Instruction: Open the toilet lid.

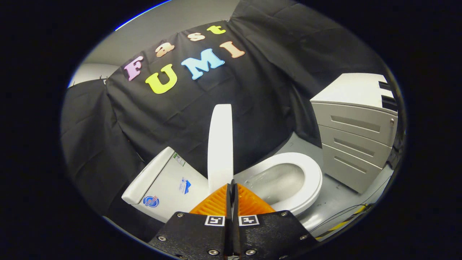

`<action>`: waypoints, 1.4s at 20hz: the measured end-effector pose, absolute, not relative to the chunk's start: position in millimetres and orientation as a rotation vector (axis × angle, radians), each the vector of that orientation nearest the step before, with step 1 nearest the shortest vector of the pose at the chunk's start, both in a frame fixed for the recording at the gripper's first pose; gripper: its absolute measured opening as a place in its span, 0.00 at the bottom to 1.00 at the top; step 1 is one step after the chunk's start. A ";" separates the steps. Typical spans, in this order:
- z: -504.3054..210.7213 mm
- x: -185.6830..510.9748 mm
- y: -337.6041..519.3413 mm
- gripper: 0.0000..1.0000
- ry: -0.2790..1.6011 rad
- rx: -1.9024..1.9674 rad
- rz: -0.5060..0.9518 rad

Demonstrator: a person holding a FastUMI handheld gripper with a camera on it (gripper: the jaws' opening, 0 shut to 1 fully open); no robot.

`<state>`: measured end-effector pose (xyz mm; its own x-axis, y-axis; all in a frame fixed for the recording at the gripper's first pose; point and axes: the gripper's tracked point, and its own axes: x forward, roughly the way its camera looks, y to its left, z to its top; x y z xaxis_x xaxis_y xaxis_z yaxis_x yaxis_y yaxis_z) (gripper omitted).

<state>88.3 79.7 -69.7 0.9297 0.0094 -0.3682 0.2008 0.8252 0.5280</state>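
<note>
The white toilet lid (220,144) stands raised and upright, seen edge-on, rising just ahead of my fingertips. To its right the white seat ring (309,180) lies flat around the open bowl (276,182). To its left is the white tank (164,184) with stickers on it. My gripper (232,184) sits right at the lid's lower end, its fingers pressed together with no gap. The lid is much thicker than any space between them and is not held.
A grey drawer cabinet (355,133) stands to the right of the toilet, on the grey floor (335,196). A cable and a yellow-black striped strip (346,220) run along the floor near the seat's front. Black cloth hangs behind the toilet.
</note>
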 end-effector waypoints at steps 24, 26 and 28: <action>-32.4 96.6 174.1 0.00 0.342 0.420 0.009; -30.4 98.1 182.0 0.00 0.341 0.406 0.019; -29.3 96.6 192.8 0.00 0.341 0.392 0.033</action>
